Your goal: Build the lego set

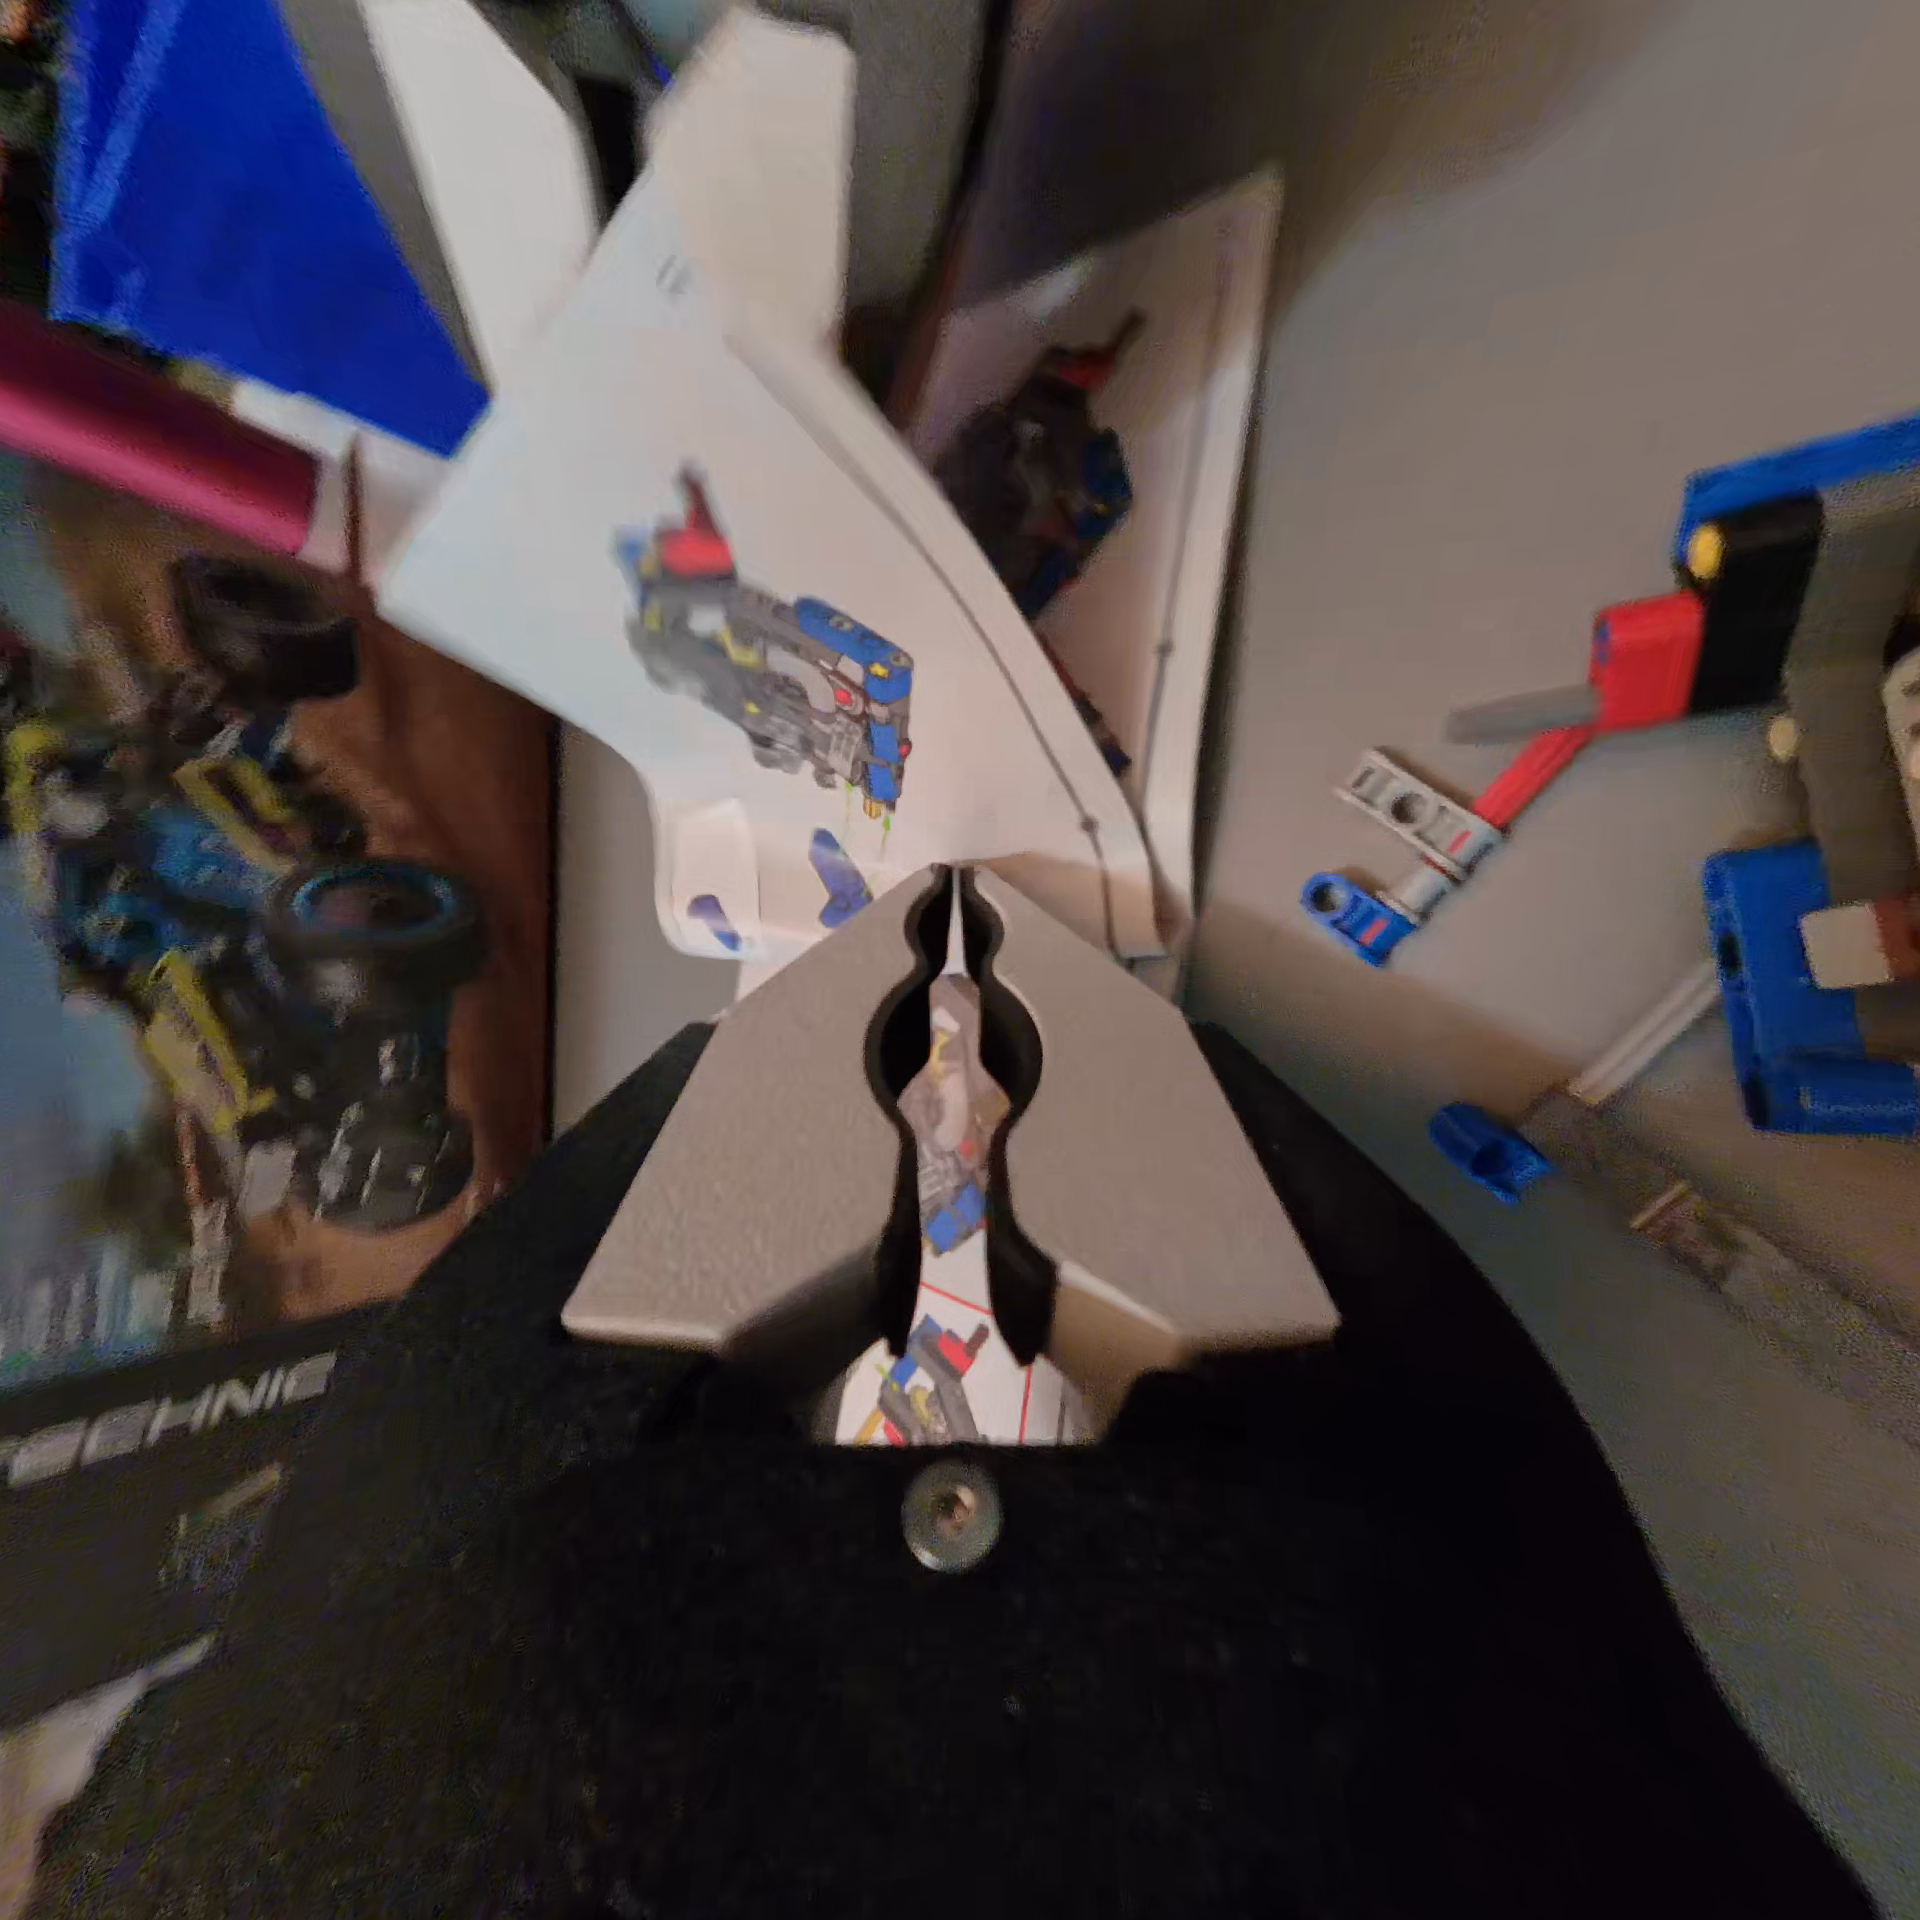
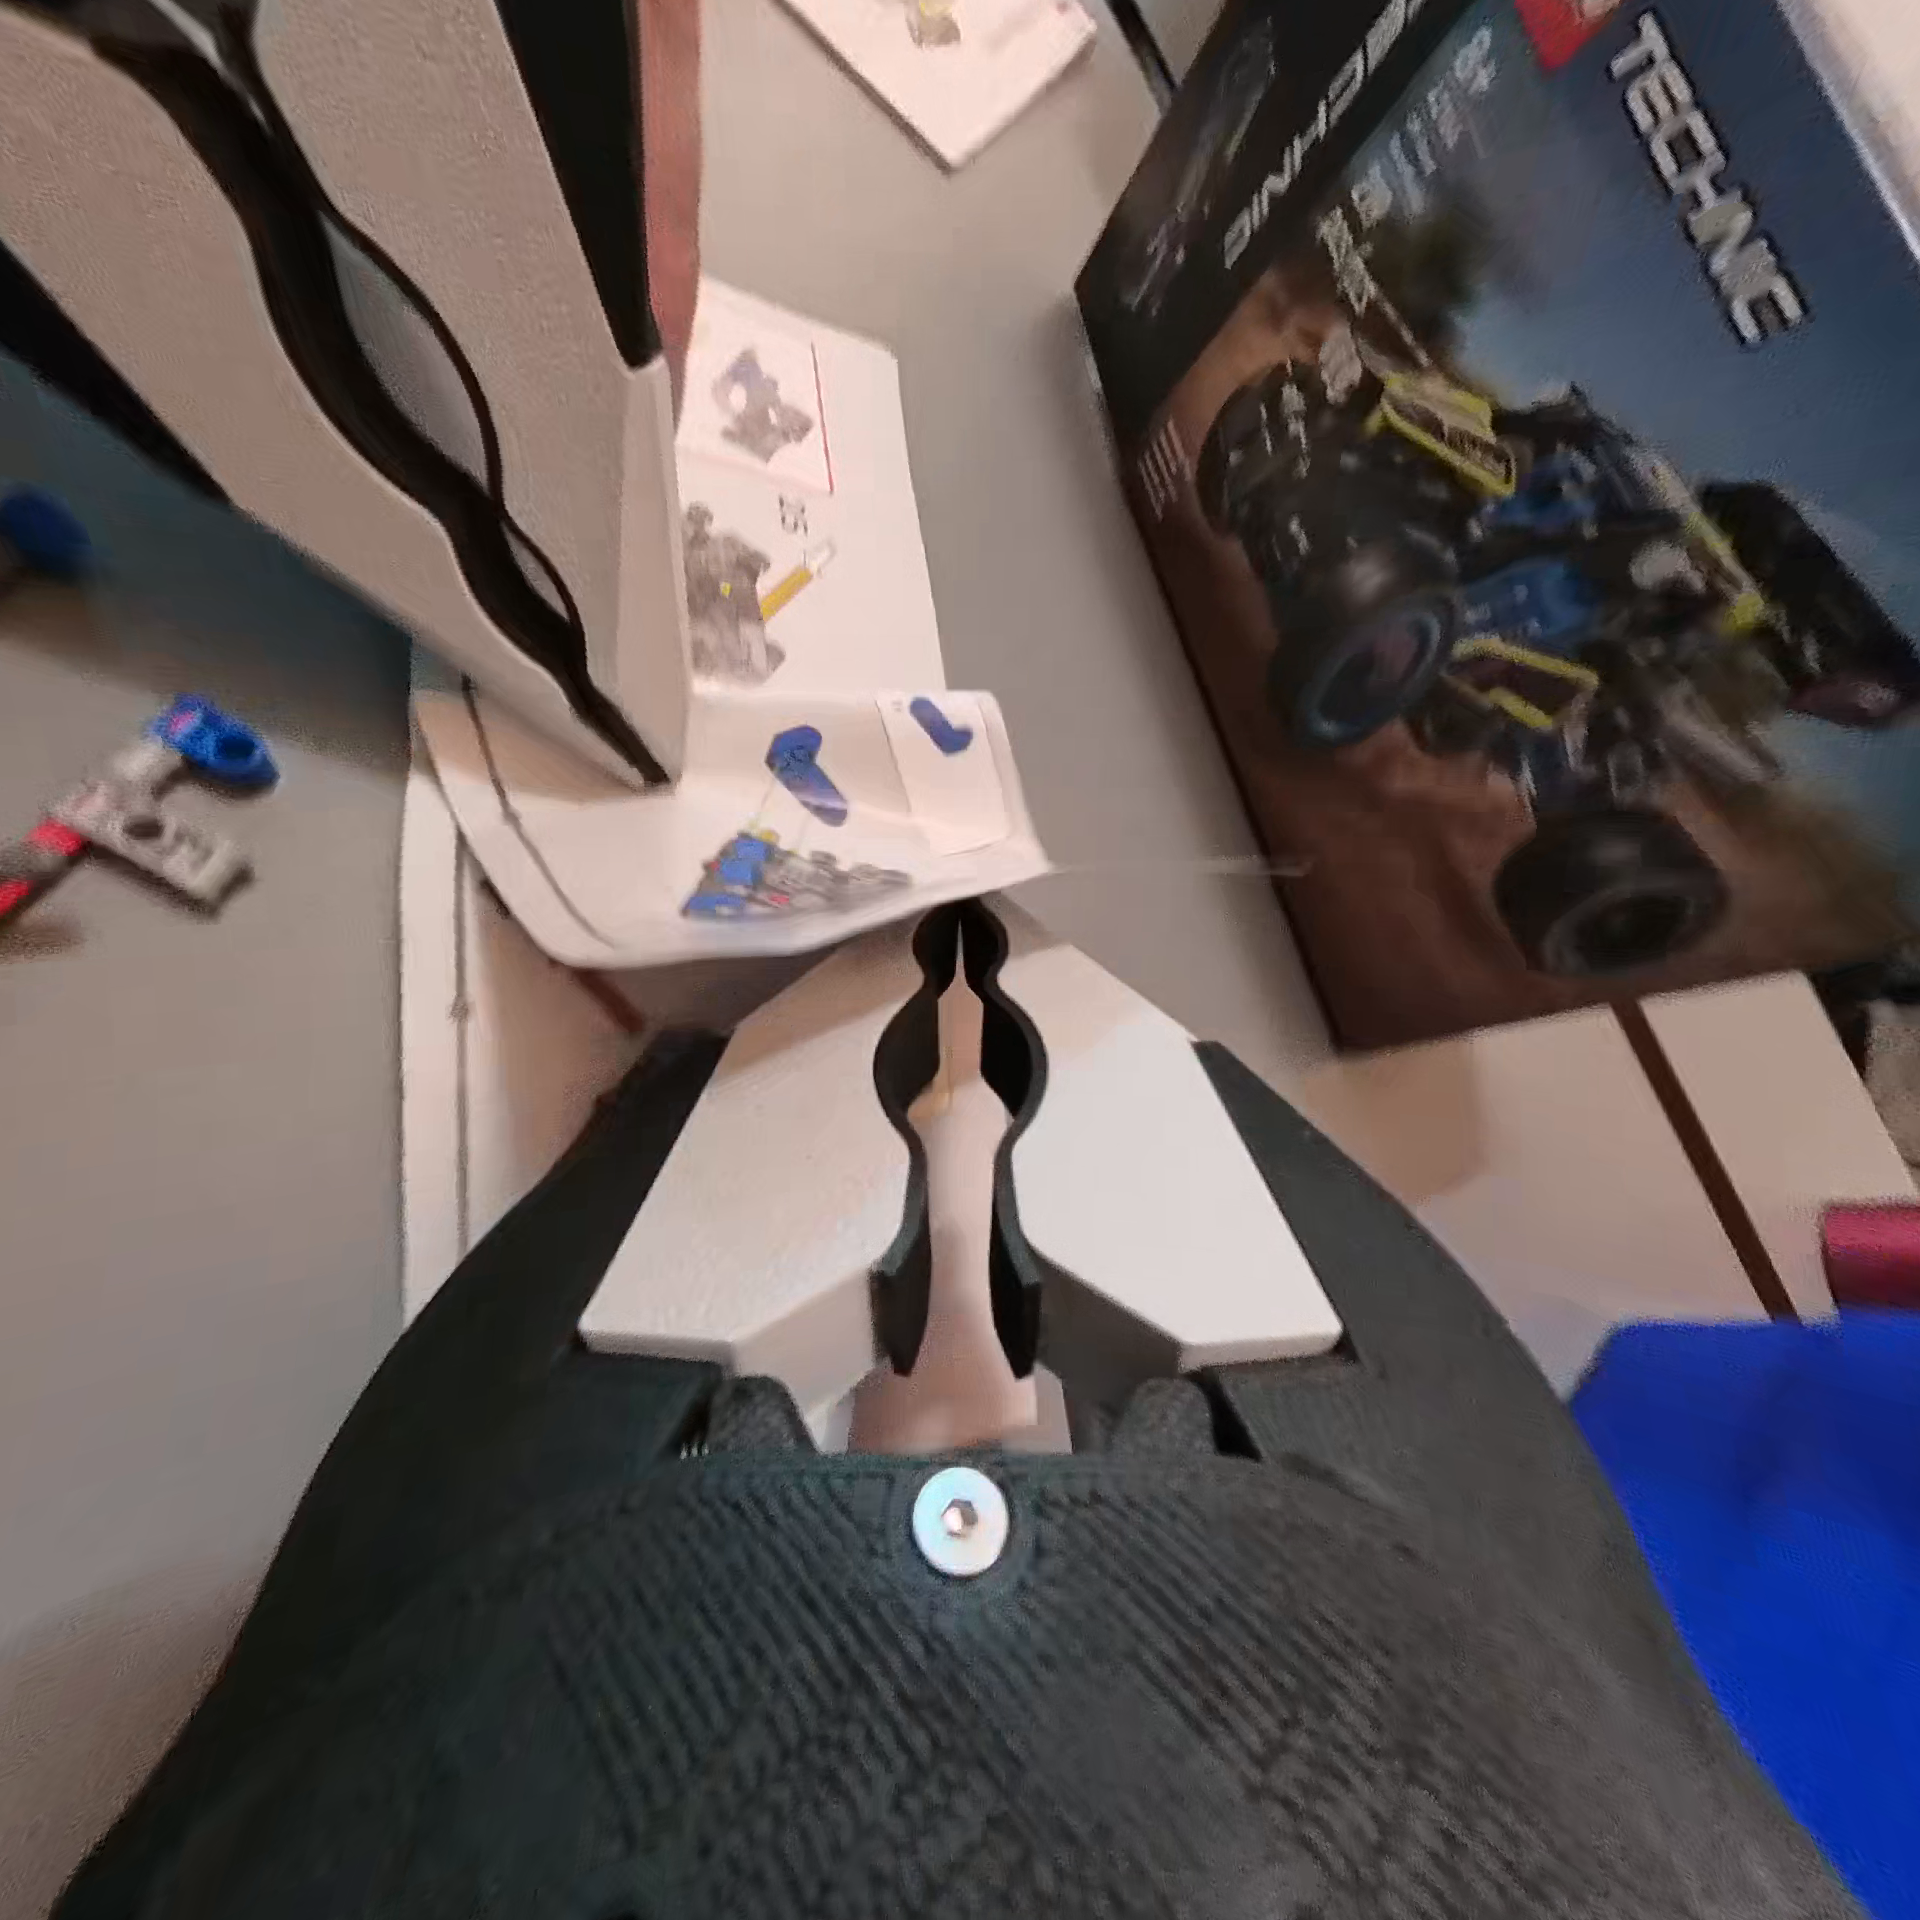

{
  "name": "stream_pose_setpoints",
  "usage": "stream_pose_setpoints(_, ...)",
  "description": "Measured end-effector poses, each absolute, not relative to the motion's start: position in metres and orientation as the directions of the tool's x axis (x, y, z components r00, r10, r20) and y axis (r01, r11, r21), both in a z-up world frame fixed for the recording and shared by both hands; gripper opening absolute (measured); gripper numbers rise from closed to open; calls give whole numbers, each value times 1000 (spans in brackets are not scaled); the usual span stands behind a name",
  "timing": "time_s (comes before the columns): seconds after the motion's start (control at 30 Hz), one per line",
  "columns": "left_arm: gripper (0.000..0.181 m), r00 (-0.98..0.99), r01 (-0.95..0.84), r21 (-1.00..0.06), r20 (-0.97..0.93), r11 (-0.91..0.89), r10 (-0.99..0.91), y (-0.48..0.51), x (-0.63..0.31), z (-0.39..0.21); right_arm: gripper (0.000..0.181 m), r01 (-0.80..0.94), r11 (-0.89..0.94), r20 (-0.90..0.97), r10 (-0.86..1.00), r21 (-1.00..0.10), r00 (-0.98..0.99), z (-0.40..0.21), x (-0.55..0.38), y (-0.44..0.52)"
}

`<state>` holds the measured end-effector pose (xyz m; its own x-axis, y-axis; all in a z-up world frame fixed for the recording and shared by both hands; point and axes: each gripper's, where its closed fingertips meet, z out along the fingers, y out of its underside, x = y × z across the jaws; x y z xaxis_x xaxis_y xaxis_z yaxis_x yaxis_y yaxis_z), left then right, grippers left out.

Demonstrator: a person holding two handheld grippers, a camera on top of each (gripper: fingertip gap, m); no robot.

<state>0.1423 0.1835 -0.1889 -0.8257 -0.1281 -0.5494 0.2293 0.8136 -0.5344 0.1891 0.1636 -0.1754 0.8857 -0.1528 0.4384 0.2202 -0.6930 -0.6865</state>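
Both grippers, left [image 1: 954, 878] and right [image 2: 961, 920], pinch one instruction booklet page [image 1: 727, 582], fingers closed; the build seems early, loose Technic pieces [image 1: 1392, 862] wait.

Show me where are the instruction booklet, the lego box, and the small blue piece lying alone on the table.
instruction booklet [image 1: 748, 582]: left wrist view, on the lifted page.
lego box [image 2: 1507, 582]: right wrist view, on its front face.
small blue piece [image 1: 1488, 1151]: left wrist view, on its middle.
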Motion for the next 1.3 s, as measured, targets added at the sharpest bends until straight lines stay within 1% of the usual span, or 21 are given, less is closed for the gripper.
stream_pose_setpoints(0.03,2,-816,190,-572,-543,798,-196,189,144,-180,0,227,-673,425,-143,-704,894,-173,191,174)
stream_pose_setpoints(0.1,13,-775,96,-630,-533,770,-340,209,147,-157,0,233,-640,394,-120,-733,911,-169,191,190)
stream_pose_setpoints(0.17,26,-736,32,-712,-491,701,-466,223,139,-131,0,257,-616,387,-85,-745,918,-164,188,204)
stream_pose_setpoints(0.2,29,-721,23,-758,-464,652,-514,226,132,-118,0,273,-601,385,-62,-751,921,-162,185,213)
stream_pose_setpoints(0.27,30,-696,57,-824,-438,564,-569,226,114,-92,0,298,-568,368,-9,-767,930,-157,175,231)
stream_pose_setpoints(0.33,19,-643,161,-848,-478,505,-598,220,97,-66,0,290,-556,332,27,-779,943,-159,168,247)
stream_pose_setpoints(0.4,8,-590,257,-823,-549,507,-592,213,83,-52,0,290,-580,318,57,-761,947,-166,167,256)
stream_pose_setpoints(0.43,4,-584,267,-795,-583,545,-564,209,80,-55,0,291,-598,327,51,-747,944,-169,169,255)
stream_pose_setpoints(0.53,0,-628,204,-715,-619,668,-472,205,83,-84,0,274,-635,350,6,-722,937,-165,177,238)
stream_pose_setpoints(0.6,0,-697,187,-673,-605,715,-386,194,86,-105,0,247,-694,389,-52,-676,920,-158,185,208)
stream_pose_setpoints(0.67,0,-764,176,-624,-574,762,-294,182,93,-125,0,179,-748,408,-133,-639,903,-152,190,170)
stream_pose_setpoints(0.77,0,-834,183,-554,-525,812,-170,167,115,-155,0,105,-762,399,-212,-639,892,-155,175,125)
stream_pose_setpoints(0.87,0,-871,209,-530,-484,822,-91,146,129,-175,0,89,-763,457,-285,-640,842,-159,167,95)
stream_pose_setpoints(0.93,0,-889,207,-488,-455,848,-45,141,134,-189,0,93,-754,486,-318,-651,814,-160,162,83)
stream_pose_setpoints(1.0,0,-903,171,-431,-428,886,-34,147,137,-204,0,139,-747,484,-265,-650,834,-166,146,81)
stream_pose_setpoints(1.1,0,-909,121,-487,-405,865,-101,147,138,-203,0,165,-784,488,-193,-598,851,-180,130,73)
stream_pose_setpoints(1.2,0,-925,26,-552,-330,833,-190,151,138,-203,0,239,-789,488,-86,-565,869,-191,116,77)
stream_pose_setpoints(1.3,0,-933,-94,-616,-220,782,-286,154,139,-203,0,288,-764,492,-44,-577,869,-191,110,87)
